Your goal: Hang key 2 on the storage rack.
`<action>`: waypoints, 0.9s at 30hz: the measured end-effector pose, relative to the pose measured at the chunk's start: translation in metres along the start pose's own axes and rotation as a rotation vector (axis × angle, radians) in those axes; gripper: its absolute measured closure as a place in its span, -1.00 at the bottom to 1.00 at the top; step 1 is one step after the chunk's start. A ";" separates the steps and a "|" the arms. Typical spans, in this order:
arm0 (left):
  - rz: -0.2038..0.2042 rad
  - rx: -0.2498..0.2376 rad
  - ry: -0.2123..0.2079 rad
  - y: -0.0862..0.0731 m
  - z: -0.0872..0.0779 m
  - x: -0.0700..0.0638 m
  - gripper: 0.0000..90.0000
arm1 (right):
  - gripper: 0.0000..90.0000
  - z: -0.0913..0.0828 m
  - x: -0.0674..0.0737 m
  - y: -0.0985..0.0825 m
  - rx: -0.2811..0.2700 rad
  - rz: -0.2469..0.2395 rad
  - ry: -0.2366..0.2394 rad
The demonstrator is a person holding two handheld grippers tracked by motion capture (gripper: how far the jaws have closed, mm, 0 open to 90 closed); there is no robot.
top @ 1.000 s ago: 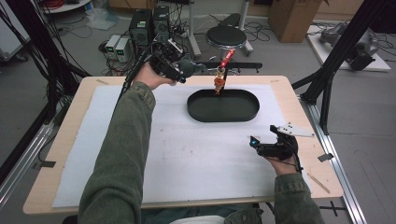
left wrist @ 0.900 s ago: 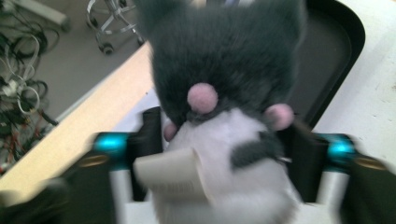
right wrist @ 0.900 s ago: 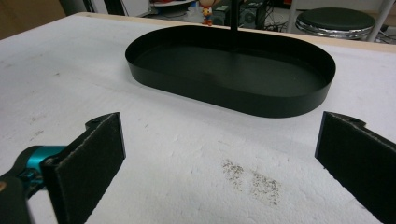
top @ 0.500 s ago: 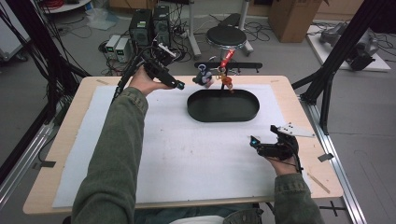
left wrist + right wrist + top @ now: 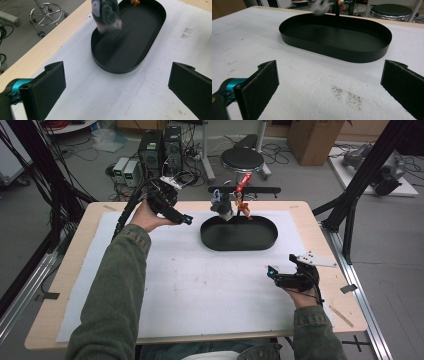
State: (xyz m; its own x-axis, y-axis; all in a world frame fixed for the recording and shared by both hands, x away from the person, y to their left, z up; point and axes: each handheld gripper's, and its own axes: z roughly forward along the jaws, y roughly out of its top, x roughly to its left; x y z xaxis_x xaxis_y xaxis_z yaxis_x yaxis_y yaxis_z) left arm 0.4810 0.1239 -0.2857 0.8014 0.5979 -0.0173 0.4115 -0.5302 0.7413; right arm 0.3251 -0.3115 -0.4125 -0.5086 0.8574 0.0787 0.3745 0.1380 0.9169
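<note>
While airborne, grey toy (image 5: 221, 206) above tray (image 5: 239, 245)

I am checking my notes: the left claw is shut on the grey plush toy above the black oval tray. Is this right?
Not quite. The left claw is open and holds nothing; its jaws have just been opening. The grey plush toy is free of them, at the far end of the black oval tray. The left gripper view shows it.
</note>
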 end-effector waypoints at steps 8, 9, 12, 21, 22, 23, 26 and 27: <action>-0.024 -0.008 0.012 -0.024 -0.020 -0.003 -0.96 | -0.99 0.000 0.001 0.000 0.004 0.001 -0.009; -0.024 -0.011 0.012 -0.026 -0.022 -0.004 -0.96 | -0.99 0.000 0.001 0.000 0.004 0.002 -0.008; -0.021 -0.030 0.003 -0.031 -0.030 -0.007 -0.96 | -0.99 0.001 0.000 0.000 0.000 -0.009 -0.009; -0.030 -0.026 0.007 -0.060 -0.042 -0.011 -0.96 | -0.99 0.001 -0.001 0.000 0.000 0.007 -0.011; -0.032 -0.026 0.009 -0.064 -0.043 -0.010 -0.96 | -0.99 0.001 -0.001 0.000 -0.001 0.008 -0.011; -0.040 -0.029 0.011 -0.067 -0.044 -0.010 -0.96 | -0.99 0.001 -0.001 0.000 -0.001 0.007 -0.010; -0.055 -0.033 0.011 -0.079 -0.047 -0.011 -0.96 | -0.99 0.001 -0.002 0.001 -0.004 0.008 -0.011; -0.058 -0.032 0.012 -0.082 -0.047 -0.011 -0.96 | -0.99 0.001 -0.002 0.001 -0.004 0.016 -0.013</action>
State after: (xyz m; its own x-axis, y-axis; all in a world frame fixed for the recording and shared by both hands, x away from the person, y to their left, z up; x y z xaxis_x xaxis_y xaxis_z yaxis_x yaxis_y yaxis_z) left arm 0.4181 0.1891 -0.3148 0.7710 0.6346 -0.0528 0.4430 -0.4750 0.7604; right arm 0.3267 -0.3125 -0.4120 -0.4924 0.8658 0.0884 0.3798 0.1224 0.9169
